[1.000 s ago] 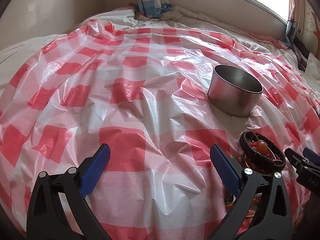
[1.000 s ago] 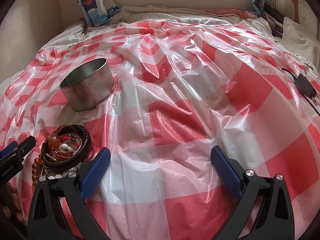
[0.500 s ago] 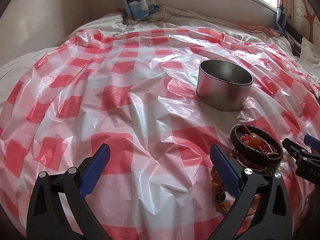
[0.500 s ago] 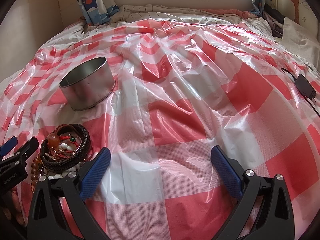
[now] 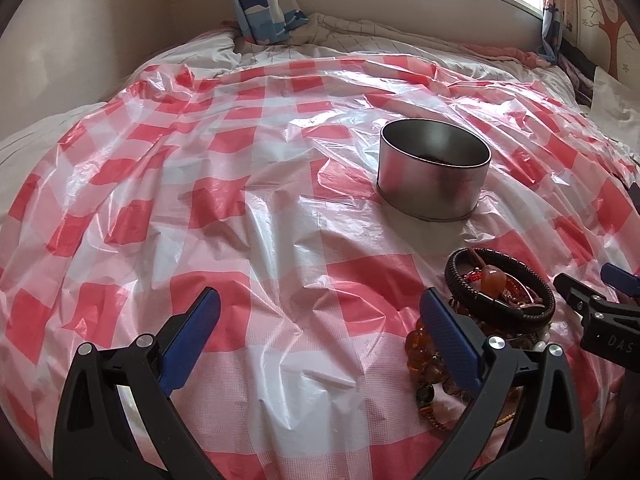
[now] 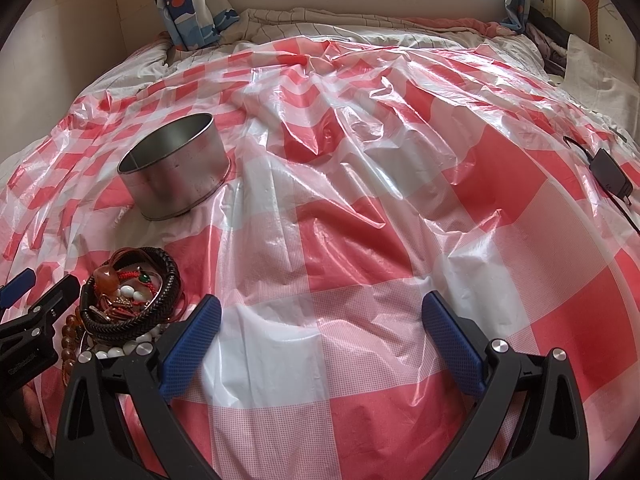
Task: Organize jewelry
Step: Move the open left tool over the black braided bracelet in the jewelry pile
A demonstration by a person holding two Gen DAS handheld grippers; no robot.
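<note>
A pile of jewelry [image 5: 496, 304] lies on the red-and-white checked plastic sheet: a dark braided bracelet on top, amber beads, red cords and white beads. It also shows in the right wrist view [image 6: 132, 300]. A round metal tin [image 5: 434, 168] stands open beyond the pile, also in the right wrist view [image 6: 176, 168]. My left gripper [image 5: 320, 312] is open and empty, just left of the pile. My right gripper [image 6: 320, 312] is open and empty, just right of the pile. Each gripper's fingertips show at the edge of the other's view.
The checked sheet [image 5: 200, 200] covers a bed and is wrinkled. A black charger with a cable [image 6: 610, 176] lies at the right. Bedding and a curtain [image 6: 188, 8] are at the back by the wall.
The left gripper has drawn back and turned right, so the tin and the jewelry pile sit more toward the middle of its view. The right gripper has hardly moved.
</note>
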